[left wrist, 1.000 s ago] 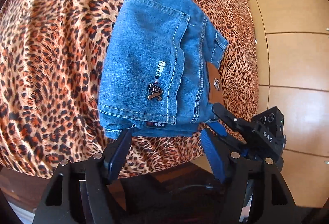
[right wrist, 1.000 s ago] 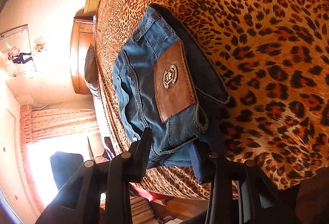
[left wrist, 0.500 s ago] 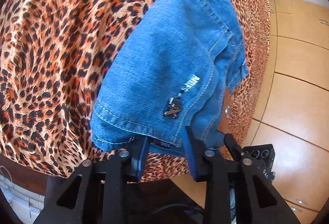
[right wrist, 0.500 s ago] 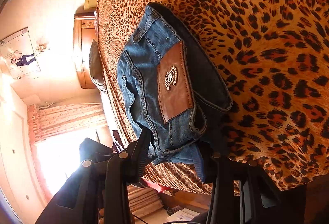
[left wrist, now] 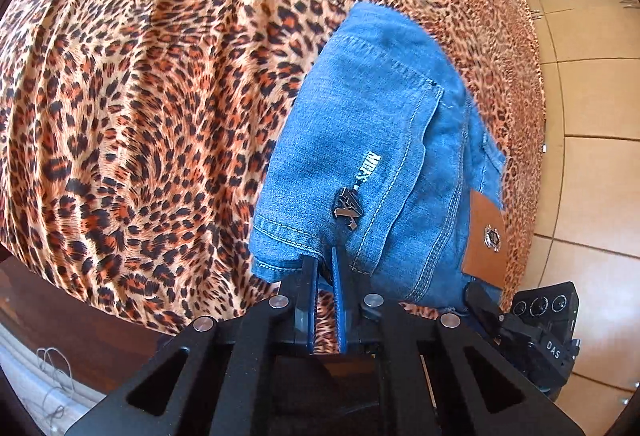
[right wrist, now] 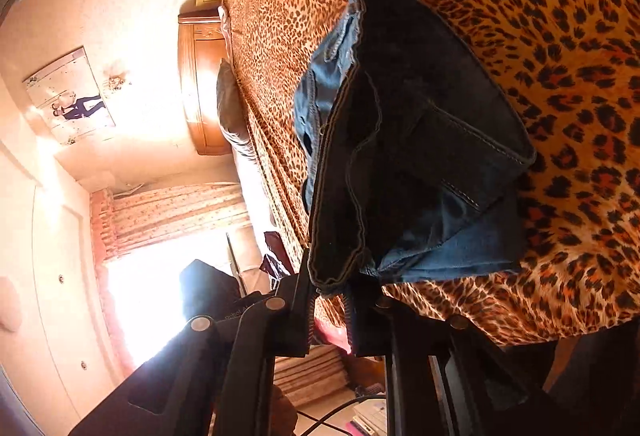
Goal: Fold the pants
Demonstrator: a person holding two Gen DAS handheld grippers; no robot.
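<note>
Pants (left wrist: 372, 156) lie folded into a compact blue denim bundle on the leopard-print bedspread (left wrist: 140, 96), right of centre in the left wrist view, near edge at the bed's lower rim. Leather patch (left wrist: 486, 240) shows at lower right of the bundle.

Step in hand, as I judge it: both grippers take the near edge to carry it over for another fold. To do it well: lift both corners together and level, keep the edge taut between them, carry it toward the far end of the bundle, lay it square before letting go.

My left gripper (left wrist: 325, 260): jaws have just been closing, now pressed together on the hem by the metal charm (left wrist: 349, 212); a thin lip of denim sits between the pads.

My right gripper (right wrist: 330, 288): jaws also just closing, now pinching the waistband edge at lower centre of the right wrist view. That corner hangs raised, dark underside toward the lens; in this shadow I cannot say how many layers are caught, probably more than one.
</note>
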